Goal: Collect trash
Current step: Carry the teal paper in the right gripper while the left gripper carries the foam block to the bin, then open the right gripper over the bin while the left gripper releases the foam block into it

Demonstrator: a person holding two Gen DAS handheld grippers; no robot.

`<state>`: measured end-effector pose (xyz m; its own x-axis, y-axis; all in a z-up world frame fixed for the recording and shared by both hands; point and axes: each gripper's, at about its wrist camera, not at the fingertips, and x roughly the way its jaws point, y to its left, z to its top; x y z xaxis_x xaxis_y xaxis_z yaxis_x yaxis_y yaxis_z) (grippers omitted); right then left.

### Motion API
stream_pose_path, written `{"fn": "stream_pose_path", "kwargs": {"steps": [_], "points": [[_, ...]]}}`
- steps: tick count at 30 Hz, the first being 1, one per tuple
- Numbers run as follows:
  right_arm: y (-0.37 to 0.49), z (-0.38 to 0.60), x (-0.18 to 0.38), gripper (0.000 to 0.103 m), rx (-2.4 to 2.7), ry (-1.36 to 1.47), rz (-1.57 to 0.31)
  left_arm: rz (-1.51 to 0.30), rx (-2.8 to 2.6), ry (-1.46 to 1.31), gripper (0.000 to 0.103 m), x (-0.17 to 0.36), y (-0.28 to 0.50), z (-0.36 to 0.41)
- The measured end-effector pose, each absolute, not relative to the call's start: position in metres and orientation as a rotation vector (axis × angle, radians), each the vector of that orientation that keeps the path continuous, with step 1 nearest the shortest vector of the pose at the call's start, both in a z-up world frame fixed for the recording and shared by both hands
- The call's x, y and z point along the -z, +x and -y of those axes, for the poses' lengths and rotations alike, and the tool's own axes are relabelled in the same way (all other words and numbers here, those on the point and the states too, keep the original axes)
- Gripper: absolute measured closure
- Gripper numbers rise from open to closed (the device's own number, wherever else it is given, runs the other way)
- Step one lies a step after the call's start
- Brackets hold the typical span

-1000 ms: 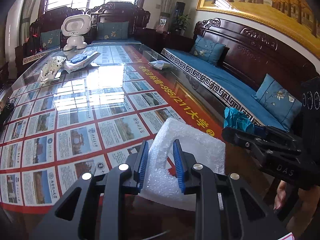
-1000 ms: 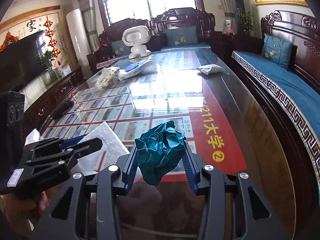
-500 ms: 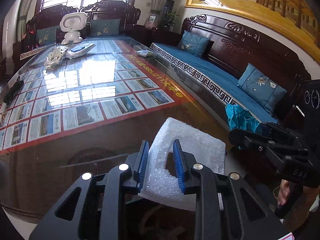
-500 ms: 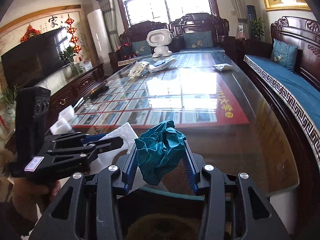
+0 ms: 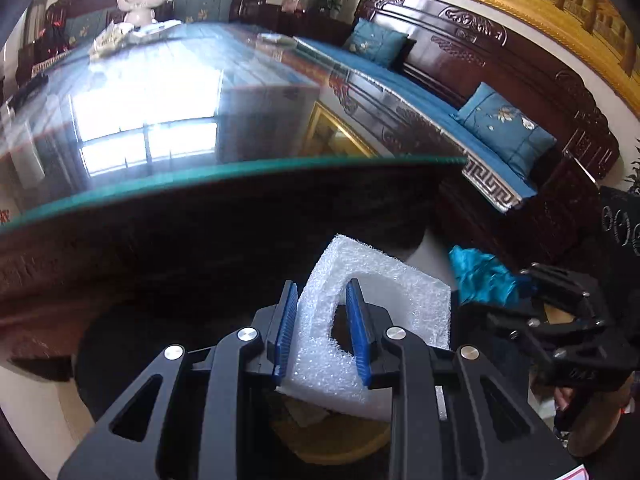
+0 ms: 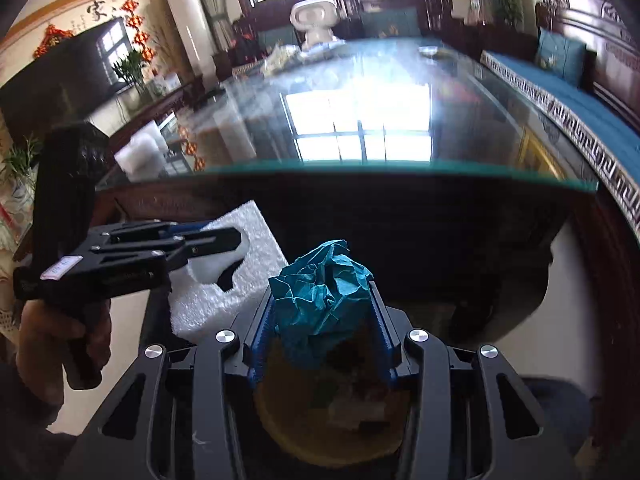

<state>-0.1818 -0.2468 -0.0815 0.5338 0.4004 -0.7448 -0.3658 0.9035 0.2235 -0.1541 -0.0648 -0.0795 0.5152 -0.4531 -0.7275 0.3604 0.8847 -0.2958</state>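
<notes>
We are holding two grippers and two pieces of trash, one in each. The left gripper [image 5: 322,330] is clamping one white foam piece [image 5: 376,312] with a hole; one blue pad is sitting inside the hole and the other is pressing on its outer edge. The right gripper [image 6: 320,332] is squeezing one crumpled teal paper ball [image 6: 320,292] between its pads. Both pieces are hanging below the glass edge of the long table [image 6: 400,168], in front of its dark wooden side, above one round bin [image 6: 332,420] with a yellowish rim. The right view is showing a hand [image 6: 52,344] around the left gripper's handle, and one more white foam block [image 6: 140,148] lying on the table's left corner. The left view is showing two blue cushions [image 5: 504,128] on the bench right of the table, and is hiding most of the bin.
</notes>
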Motion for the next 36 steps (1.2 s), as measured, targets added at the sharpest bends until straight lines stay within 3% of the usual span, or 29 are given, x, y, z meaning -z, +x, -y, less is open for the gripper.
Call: {"fn": "stream_pose_path", "kwargs": {"steps": [6, 17, 32, 33, 36], "points": [[-0.198, 0.241, 0.111, 0.060, -0.437, 0.019, -0.963, -0.962, 0.485, -0.108, 0.076, 0.105, -0.175, 0.064], [-0.196, 0.242, 0.118, 0.049, -0.411, -0.013, -0.976, -0.994, 0.479, -0.081, 0.076, 0.121, -0.183, 0.068], [-0.195, 0.261, 0.107, 0.049, -0.409, 0.027, -0.938, -1.072, 0.539, -0.037, 0.076, 0.146, -0.175, 0.108], [-0.194, 0.263, 0.107, 0.049, -0.405, 0.030, -0.939, -1.075, 0.542, -0.033, 0.075, 0.147, -0.175, 0.110], [-0.191, 0.268, 0.108, 0.049, -0.398, 0.039, -0.939, -1.077, 0.559, -0.015, 0.058, 0.148, -0.176, 0.116]]}}
